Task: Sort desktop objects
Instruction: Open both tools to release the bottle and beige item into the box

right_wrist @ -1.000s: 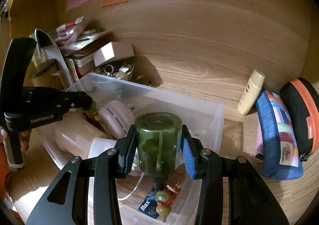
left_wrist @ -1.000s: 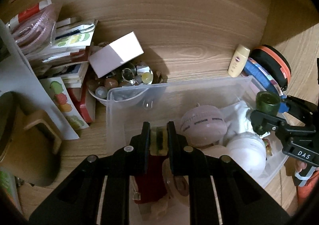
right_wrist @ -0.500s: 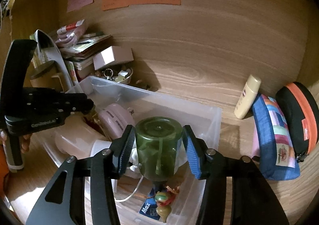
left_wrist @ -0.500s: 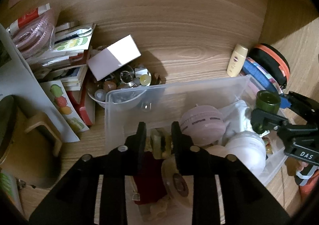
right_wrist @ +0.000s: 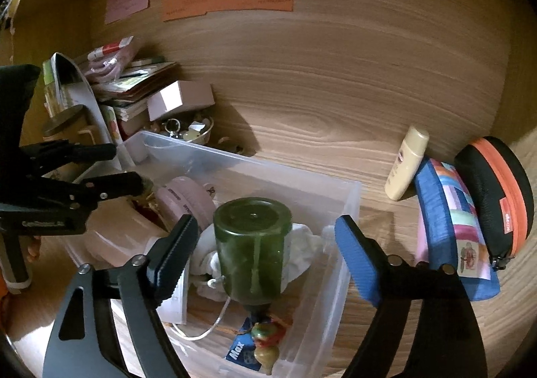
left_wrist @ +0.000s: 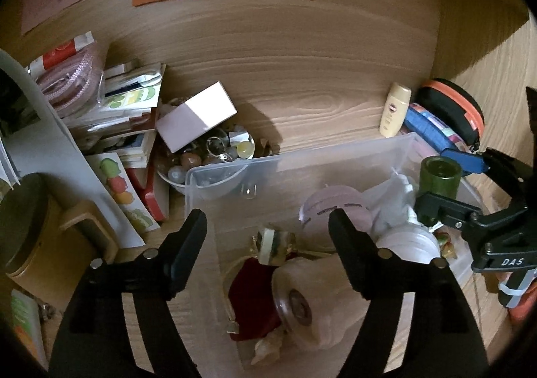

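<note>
A clear plastic bin (left_wrist: 235, 173) holds a pink round case (left_wrist: 335, 207), white cloth, a dark red pouch (left_wrist: 248, 297) and a small cream and green item (left_wrist: 273, 240). My left gripper (left_wrist: 268, 227) is open above the bin, over the small item. My right gripper (right_wrist: 265, 244) is open around a dark green bottle (right_wrist: 251, 244) that stands in the bin (right_wrist: 335, 210), its jaws apart from the bottle's sides. The bottle also shows in the left wrist view (left_wrist: 439, 176).
A bowl of trinkets (left_wrist: 214, 156) with a white box (left_wrist: 196, 119) on it stands behind the bin. Stacked booklets (left_wrist: 127, 109) and a tan tin (left_wrist: 27, 227) lie left. A cream lotion bottle (right_wrist: 406, 163), a blue pouch (right_wrist: 449, 223) and a black-orange case (right_wrist: 496, 197) lie right.
Both grippers opened. The left let go of the small cream and green item into the bin. The right let go of the green bottle, which stands in the bin.
</note>
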`<state>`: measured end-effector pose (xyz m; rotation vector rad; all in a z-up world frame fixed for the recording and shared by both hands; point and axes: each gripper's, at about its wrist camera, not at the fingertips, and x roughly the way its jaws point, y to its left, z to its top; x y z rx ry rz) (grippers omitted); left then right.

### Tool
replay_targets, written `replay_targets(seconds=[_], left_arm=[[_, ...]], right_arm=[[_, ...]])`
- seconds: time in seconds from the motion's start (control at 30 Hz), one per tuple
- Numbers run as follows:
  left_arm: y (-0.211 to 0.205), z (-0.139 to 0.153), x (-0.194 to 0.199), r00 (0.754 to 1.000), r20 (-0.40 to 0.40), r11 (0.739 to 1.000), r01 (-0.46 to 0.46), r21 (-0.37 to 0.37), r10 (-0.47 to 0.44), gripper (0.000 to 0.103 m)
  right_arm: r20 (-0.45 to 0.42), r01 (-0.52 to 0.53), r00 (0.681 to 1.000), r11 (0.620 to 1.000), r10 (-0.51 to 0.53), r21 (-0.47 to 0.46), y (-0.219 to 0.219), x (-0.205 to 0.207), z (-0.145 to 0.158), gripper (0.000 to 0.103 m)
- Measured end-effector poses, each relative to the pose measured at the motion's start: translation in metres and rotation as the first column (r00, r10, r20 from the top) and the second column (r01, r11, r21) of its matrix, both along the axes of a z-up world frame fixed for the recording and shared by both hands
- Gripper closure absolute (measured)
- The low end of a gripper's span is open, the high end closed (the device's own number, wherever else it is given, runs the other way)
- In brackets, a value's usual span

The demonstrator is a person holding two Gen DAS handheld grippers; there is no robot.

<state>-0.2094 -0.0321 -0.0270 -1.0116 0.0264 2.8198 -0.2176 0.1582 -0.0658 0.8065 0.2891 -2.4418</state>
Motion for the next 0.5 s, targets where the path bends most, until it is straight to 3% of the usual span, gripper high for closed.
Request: replay_targets(seconds=[0.13, 0.23, 0.5], left_arm=[[0.001, 0.0, 0.002, 1.0, -0.017, 1.0, -0.01, -0.008, 0.01, 0.009], [0.002, 0.001, 0.006, 0.999, -0.033, 1.0, -0.022, -0.018, 0.021, 0.009], [-0.001, 0.007, 0.022, 0.997, -0.059, 0.998, -0.047, -0.032, 0.045, 0.007]], right_arm=[[0.021, -0.023, 1.0, 1.0, 0.023, -0.015, 0.0, 0.0, 0.0, 0.012], [0.033, -0.039, 0.999, 0.998, 0.04, -0.042, 0.001, 0.002, 0.003, 0.004], [0.014, -0.045, 0.999, 0.995, 0.046, -0.093, 0.007, 0.006, 0.012, 0.0]])
